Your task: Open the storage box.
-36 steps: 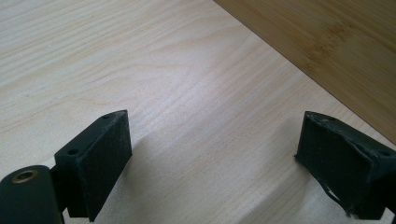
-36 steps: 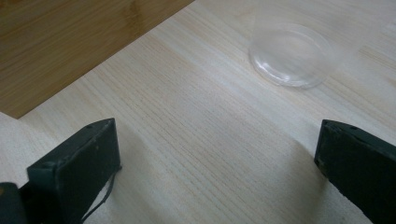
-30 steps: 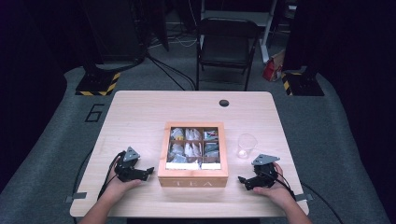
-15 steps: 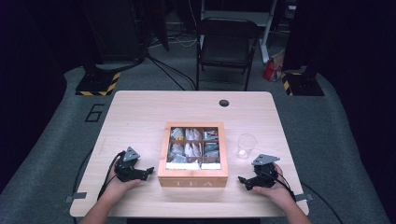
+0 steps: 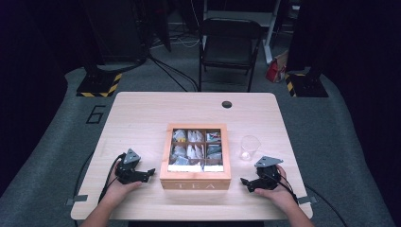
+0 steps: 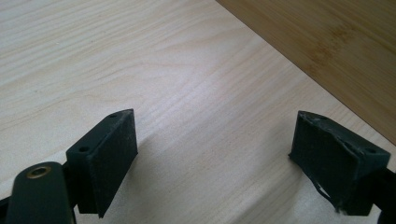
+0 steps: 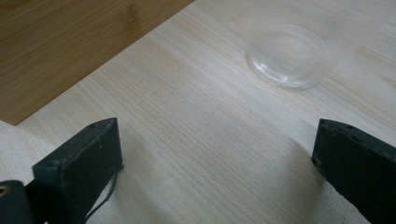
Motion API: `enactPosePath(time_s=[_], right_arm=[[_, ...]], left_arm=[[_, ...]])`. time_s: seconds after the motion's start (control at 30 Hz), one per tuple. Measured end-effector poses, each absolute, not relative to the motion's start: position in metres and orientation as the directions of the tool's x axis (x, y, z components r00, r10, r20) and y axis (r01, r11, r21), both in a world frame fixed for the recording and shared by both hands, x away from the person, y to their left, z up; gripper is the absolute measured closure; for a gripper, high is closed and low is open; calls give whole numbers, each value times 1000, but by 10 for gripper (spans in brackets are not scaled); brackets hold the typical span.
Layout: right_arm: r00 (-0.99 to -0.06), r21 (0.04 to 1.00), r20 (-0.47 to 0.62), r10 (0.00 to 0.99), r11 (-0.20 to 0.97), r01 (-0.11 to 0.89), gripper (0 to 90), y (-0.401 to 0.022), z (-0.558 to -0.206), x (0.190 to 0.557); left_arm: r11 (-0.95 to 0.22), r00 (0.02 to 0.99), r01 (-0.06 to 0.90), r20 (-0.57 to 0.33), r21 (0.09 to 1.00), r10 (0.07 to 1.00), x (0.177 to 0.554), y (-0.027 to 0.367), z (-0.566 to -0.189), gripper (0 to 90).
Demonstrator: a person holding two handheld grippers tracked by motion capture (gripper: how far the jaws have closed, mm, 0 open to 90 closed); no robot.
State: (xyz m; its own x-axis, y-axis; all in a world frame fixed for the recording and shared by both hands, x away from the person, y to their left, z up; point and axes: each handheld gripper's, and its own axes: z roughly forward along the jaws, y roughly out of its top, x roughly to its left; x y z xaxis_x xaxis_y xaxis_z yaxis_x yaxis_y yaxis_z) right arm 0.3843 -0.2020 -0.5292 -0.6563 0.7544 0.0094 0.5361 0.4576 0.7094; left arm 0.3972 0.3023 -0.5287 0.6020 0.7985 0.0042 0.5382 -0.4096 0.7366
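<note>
Table [image 5: 142,113]: pale wood, with a small dark round hole [image 5: 227,104] near the far edge.
Tea box [image 5: 195,177]: wooden, open on top, in the middle of the table near the front edge; word TEA on the front wall.
Inside the box: six little spaces full of tea bags [image 5: 193,150], too small to tell apart.
Cup [image 5: 249,147]: clear plastic, standing up, just to the right of the box, not touching it.
Left claw [image 5: 147,173]: flat on the table, left of the box, held from behind by the left hand [image 5: 124,188].
Left claw, how open: wide open, nothing between the jaws, only bare table seen in the left gripper view.
Left claw and box: tips pointing at the box side [image 6: 322,42], near it but apart.
Right claw [image 5: 247,183]: flat on the table, right of the box, held by the right hand [image 5: 274,194].
Right claw, how open: wide open, nothing held.
Right claw's own view: cup [image 7: 287,53] ahead and a bit to the right, apart from the jaws; box side [image 7: 70,42] at upper left.
Chair [image 5: 230,45]: black, on the floor past the far side of the table.
</note>
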Motion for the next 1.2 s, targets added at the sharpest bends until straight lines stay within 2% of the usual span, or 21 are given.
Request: enactPosePath(time_s=[0.23,0.27,0.3,0.33,0.43,0.57,0.7,0.93,1.2], right_arm=[[-635,725,5,772,435,534,94,-205,-528,383],[-632,727,4,775,432,534,158,-206,-527,382],[-632,727,4,775,432,534,158,-206,-527,382],[-633,715,18,774,433,549,229,-207,-523,382],[-642,722,27,766,429,542,282,-207,-518,379],[-662,733,-7,749,454,506,278,-204,-513,377],[-668,741,-14,744,456,493,278,-202,-507,373],[-688,732,2,725,468,495,314,-198,-501,367],[-723,750,-8,691,483,452,329,-194,-492,361]], left_arm=[[-413,597,547,6,728,802,397,302,-527,169],[-414,598,547,7,728,802,397,302,-527,186],[-414,599,550,4,725,801,397,302,-526,186],[-416,604,552,-4,722,797,396,301,-523,197],[-397,602,545,-15,738,798,394,300,-517,211],[-355,603,555,-71,752,795,390,300,-510,251],[-372,607,553,-53,746,793,386,299,-506,272],[-342,583,576,-81,743,808,378,300,-497,292],[-311,576,582,-110,751,810,374,303,-491,327]])
